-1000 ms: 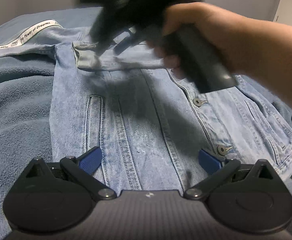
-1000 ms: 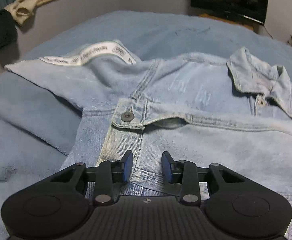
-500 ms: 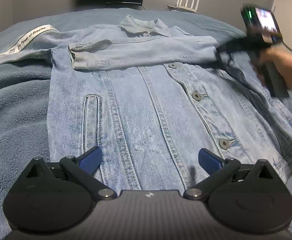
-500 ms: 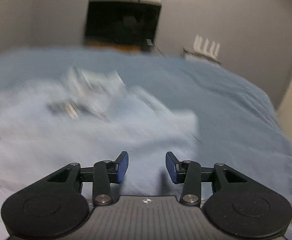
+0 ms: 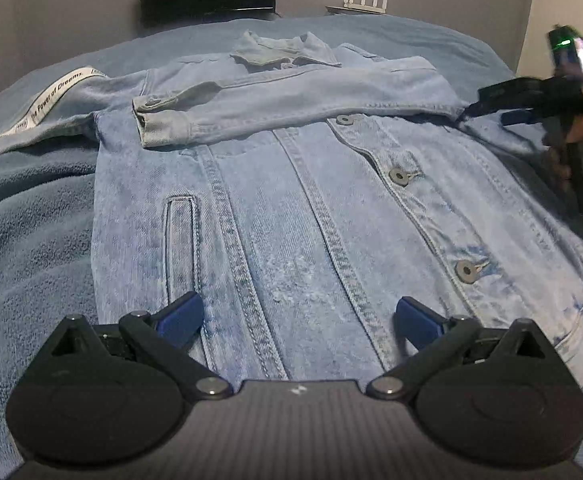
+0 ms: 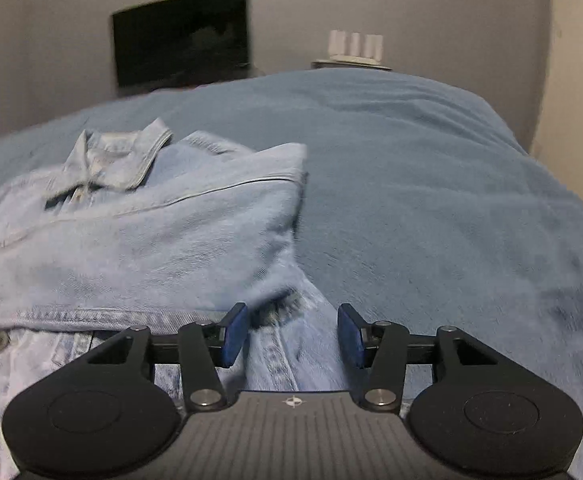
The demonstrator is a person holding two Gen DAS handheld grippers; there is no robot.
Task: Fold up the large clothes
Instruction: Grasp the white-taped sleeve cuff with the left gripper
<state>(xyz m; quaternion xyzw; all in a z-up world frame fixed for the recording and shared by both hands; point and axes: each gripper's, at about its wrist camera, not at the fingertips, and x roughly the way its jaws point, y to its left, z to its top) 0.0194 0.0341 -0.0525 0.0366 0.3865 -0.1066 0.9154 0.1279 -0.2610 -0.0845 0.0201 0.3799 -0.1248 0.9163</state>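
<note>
Jacket: denim jacket (image 5: pixel 303 200) lies front-up on the blue blanket (image 5: pixel 23 240), collar toward the far wall.
Sleeve: one sleeve (image 5: pixel 251 108) folded across the chest, cuff just beside the jacket's left edge.
Left gripper (image 5: pixel 297 314): jaws wide, over the lower front panel, gripping nothing.
Right gripper (image 6: pixel 291 334): jaws opening at the jacket's right edge; denim between the pads, not pinched.
Background: dark screen (image 6: pixel 181 36) on the wall.

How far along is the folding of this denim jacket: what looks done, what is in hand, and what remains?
Done: the denim jacket lies face up, buttoned, on the blue blanket, with one sleeve folded across the chest. In hand: nothing; the right claw is opening over the jacket's side edge, and the left claw hovers open. Left: the taped sleeve lies spread out, and the body is unfolded.
</note>
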